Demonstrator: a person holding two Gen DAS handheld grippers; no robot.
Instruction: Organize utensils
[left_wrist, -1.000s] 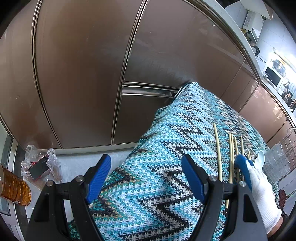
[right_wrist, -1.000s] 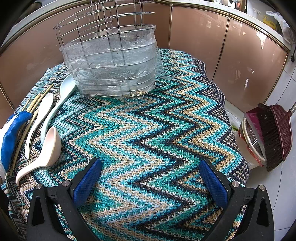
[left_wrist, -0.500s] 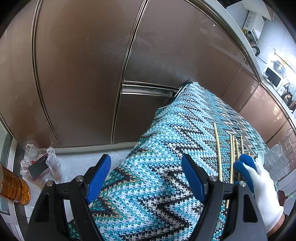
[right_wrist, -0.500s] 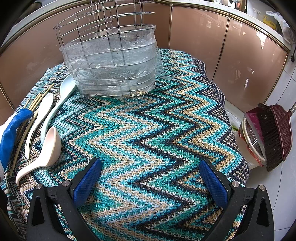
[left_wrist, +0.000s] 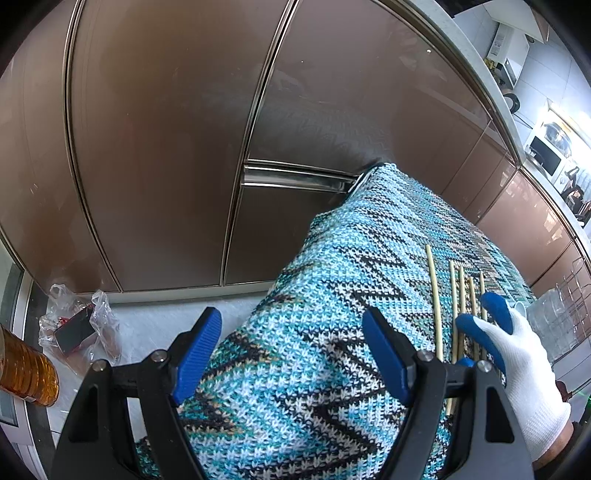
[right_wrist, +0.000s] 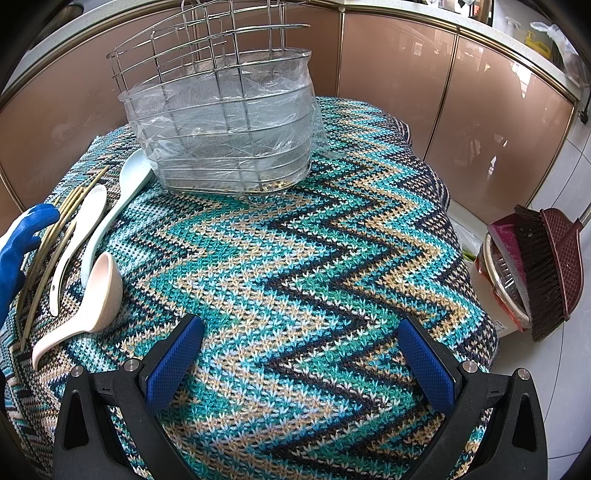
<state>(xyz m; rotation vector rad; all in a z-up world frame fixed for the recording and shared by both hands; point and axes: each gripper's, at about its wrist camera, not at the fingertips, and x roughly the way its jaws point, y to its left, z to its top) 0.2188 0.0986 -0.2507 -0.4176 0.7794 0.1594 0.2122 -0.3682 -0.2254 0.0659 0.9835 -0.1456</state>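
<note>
Chopsticks (left_wrist: 437, 306) partly hidden behind the gloved hand (left_wrist: 517, 365) and gripper finger, bottle (left_wrist: 22, 373) cut off at the left edge, rack (left_wrist: 565, 314) barely visible at the right, countertop items too small to identify.

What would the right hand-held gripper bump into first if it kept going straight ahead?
Probably the wire utensil basket lined with plastic, standing ahead on the zigzag cloth. The open right hand-held gripper sees only bare cloth before it, though depth is unclear.

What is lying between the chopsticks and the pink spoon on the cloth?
In the right wrist view, a white spoon lies between the chopsticks and the pink spoon. A pale blue spoon lies just beyond it, toward the wire rack.
</note>
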